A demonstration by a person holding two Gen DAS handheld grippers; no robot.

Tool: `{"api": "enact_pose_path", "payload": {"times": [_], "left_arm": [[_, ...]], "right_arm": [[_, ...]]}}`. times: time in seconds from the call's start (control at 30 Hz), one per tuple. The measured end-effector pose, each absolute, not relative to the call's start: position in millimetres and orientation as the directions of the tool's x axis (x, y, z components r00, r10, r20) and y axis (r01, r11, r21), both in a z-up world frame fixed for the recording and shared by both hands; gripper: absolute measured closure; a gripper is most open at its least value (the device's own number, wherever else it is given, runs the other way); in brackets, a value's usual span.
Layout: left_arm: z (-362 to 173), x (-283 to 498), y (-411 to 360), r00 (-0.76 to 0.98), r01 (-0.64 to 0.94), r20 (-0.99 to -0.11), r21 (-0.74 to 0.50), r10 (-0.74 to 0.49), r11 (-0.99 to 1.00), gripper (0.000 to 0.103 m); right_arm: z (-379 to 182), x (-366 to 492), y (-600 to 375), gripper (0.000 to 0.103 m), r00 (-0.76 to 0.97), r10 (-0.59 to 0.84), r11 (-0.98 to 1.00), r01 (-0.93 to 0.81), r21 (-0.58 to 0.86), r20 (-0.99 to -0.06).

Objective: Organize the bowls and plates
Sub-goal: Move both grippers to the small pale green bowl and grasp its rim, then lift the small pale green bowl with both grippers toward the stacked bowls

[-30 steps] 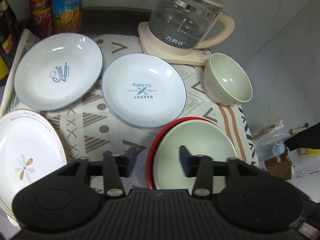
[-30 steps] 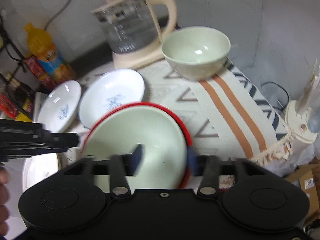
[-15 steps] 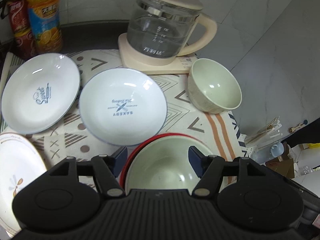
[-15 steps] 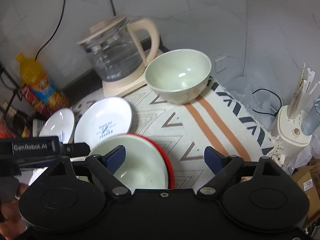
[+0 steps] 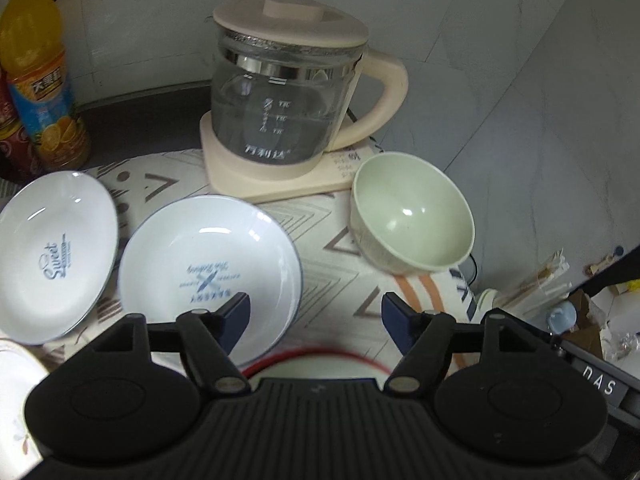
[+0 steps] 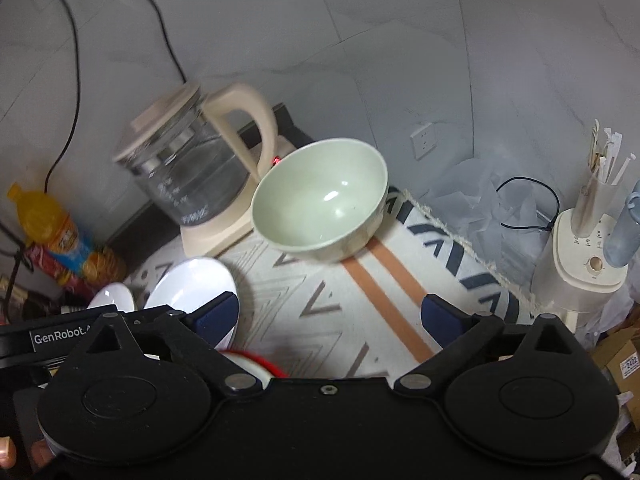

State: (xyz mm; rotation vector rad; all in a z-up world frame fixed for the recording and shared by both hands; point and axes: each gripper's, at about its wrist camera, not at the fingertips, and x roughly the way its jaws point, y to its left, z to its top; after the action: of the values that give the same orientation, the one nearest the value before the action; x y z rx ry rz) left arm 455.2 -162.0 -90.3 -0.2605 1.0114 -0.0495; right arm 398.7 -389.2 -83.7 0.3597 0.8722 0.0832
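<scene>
A pale green bowl (image 5: 412,216) (image 6: 320,200) stands upright on the patterned cloth beside the kettle. My left gripper (image 5: 316,312) hovers over the cloth in front of it, jaws opening, nothing between them. My right gripper (image 6: 328,314) faces the same bowl from a short way off, jaws opening wide and empty. Left of the bowl lie a white plate with blue print (image 5: 208,272) (image 6: 192,284) and a second white plate (image 5: 52,256). A red-rimmed plate (image 5: 316,358) (image 6: 260,362) with a pale green dish in it is mostly hidden under both grippers.
A glass kettle (image 5: 280,112) on its cream base stands behind the plates, and drink bottles (image 5: 40,80) at the back left. A flowered plate (image 5: 16,380) peeks in at the lower left. Right of the cloth's edge stands a cream appliance (image 6: 580,268) among cables.
Both grippers have moved forward off the red-rimmed plate toward the green bowl and kettle. Both pairs of jaws have widened, and the red-rimmed plate has slid to the bottom of both views.
</scene>
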Motion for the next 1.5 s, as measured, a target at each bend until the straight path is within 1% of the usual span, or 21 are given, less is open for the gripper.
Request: {"api": "enact_pose_path", "payload": {"times": [0.13, 0.27, 0.43, 0.53, 0.63, 0.7, 0.77, 0.87, 0.93, 0.97, 1.03, 1.07, 1.1, 1.17, 1.23, 1.27, 1.3, 1.33, 1.37, 1.4, 1.5], "left_arm": [[-93.9, 476.0, -168.7, 0.524, -0.071, -0.831, -0.264, -0.189, 0.962, 0.032], [-100.7, 495.3, -176.9, 0.528, -0.078, -0.832, -0.246, -0.170, 0.966, 0.032], [-113.6, 515.6, -184.7, 0.519, -0.089, -0.835, -0.262, -0.179, 0.961, 0.033], [-122.3, 527.3, -192.7, 0.520, -0.055, -0.835, -0.245, -0.182, 0.968, 0.033], [-128.3, 538.0, -200.3, 0.516, -0.014, -0.840, -0.204, -0.168, 0.979, 0.033], [-130.8, 542.9, -204.4, 0.532, 0.007, -0.834, -0.169, -0.147, 0.986, 0.033], [-135.2, 547.8, -204.3, 0.537, -0.005, -0.834, -0.150, -0.124, 0.989, 0.033], [-143.4, 556.6, -202.0, 0.518, -0.028, -0.847, -0.156, -0.119, 0.987, 0.033], [-149.1, 561.2, -200.7, 0.512, -0.049, -0.851, -0.164, -0.117, 0.985, 0.034], [-151.9, 563.7, -199.4, 0.509, -0.066, -0.853, -0.174, -0.117, 0.983, 0.036], [-157.1, 569.8, -199.5, 0.503, -0.081, -0.855, -0.196, -0.130, 0.977, 0.037], [-159.1, 572.6, -201.3, 0.498, -0.075, -0.857, -0.200, -0.137, 0.977, 0.040], [-160.7, 575.0, -202.8, 0.494, -0.072, -0.859, -0.196, -0.136, 0.978, 0.046], [-162.5, 577.5, -206.1, 0.496, -0.075, -0.859, -0.187, -0.125, 0.980, 0.051], [-166.4, 581.4, -210.3, 0.481, -0.053, -0.867, -0.180, -0.133, 0.982, 0.060], [-170.0, 583.5, -211.4, 0.467, -0.052, -0.875, -0.176, -0.132, 0.983, 0.066], [-173.7, 584.7, -210.7, 0.462, -0.056, -0.875, -0.188, -0.142, 0.981, 0.073], [-176.4, 584.4, -210.1, 0.465, -0.064, -0.871, -0.209, -0.156, 0.976, 0.076], [-179.1, 584.7, -210.5, 0.463, -0.069, -0.870, -0.224, -0.168, 0.972, 0.084], [-180.7, 584.0, -212.3, 0.457, -0.070, -0.872, -0.233, -0.177, 0.970, 0.092], [-179.0, 577.5, -216.0, 0.454, -0.097, -0.879, -0.214, -0.149, 0.972, 0.092]], "right_arm": [[-87.7, 414.8, -399.3, 0.005, 0.647, 0.216, 0.934, 0.081, 0.348, -0.731], [-91.0, 434.6, -408.0, 0.005, 0.641, 0.233, 0.927, 0.081, 0.366, -0.731], [-97.8, 458.6, -411.8, 0.005, 0.631, 0.243, 0.929, 0.066, 0.364, -0.736], [-103.5, 471.6, -412.9, 0.007, 0.625, 0.248, 0.933, 0.050, 0.356, -0.740], [-109.7, 485.0, -411.4, 0.011, 0.614, 0.240, 0.951, 0.006, 0.309, -0.752], [-112.9, 492.8, -409.7, 0.011, 0.609, 0.215, 0.967, -0.021, 0.255, -0.764], [-115.9, 500.7, -408.4, 0.012, 0.604, 0.212, 0.973, -0.057, 0.224, -0.768], [-122.1, 510.5, -409.0, 0.017, 0.587, 0.194, 0.979, -0.067, 0.192, -0.786], [-126.0, 515.6, -410.6, 0.020, 0.578, 0.195, 0.979, -0.062, 0.196, -0.793], [-127.8, 517.2, -410.9, 0.022, 0.576, 0.198, 0.978, -0.063, 0.199, -0.793], [-133.0, 520.2, -410.3, 0.027, 0.571, 0.192, 0.980, -0.064, 0.189, -0.799], [-136.1, 521.7, -409.4, 0.031, 0.564, 0.183, 0.982, -0.061, 0.181, -0.805], [-140.5, 523.5, -408.7, 0.036, 0.549, 0.173, 0.984, -0.053, 0.173, -0.818], [-150.1, 527.6, -408.6, 0.043, 0.513, 0.181, 0.982, -0.041, 0.187, -0.839], [-157.4, 530.3, -408.5, 0.045, 0.502, 0.195, 0.978, -0.037, 0.205, -0.843], [-159.4, 530.9, -408.0, 0.049, 0.504, 0.195, 0.978, -0.034, 0.206, -0.841], [-160.9, 531.6, -407.5, 0.057, 0.509, 0.196, 0.977, -0.033, 0.209, -0.838], [-162.3, 532.4, -407.6, 0.063, 0.510, 0.203, 0.975, -0.030, 0.219, -0.836], [-163.5, 533.0, -407.9, 0.072, 0.508, 0.216, 0.972, -0.029, 0.234, -0.834], [-163.8, 533.6, -407.0, 0.077, 0.507, 0.234, 0.967, -0.032, 0.253, -0.829], [-159.4, 530.0, -395.7, 0.079, 0.524, 0.193, 0.980, -0.056, 0.193, -0.830]]}}
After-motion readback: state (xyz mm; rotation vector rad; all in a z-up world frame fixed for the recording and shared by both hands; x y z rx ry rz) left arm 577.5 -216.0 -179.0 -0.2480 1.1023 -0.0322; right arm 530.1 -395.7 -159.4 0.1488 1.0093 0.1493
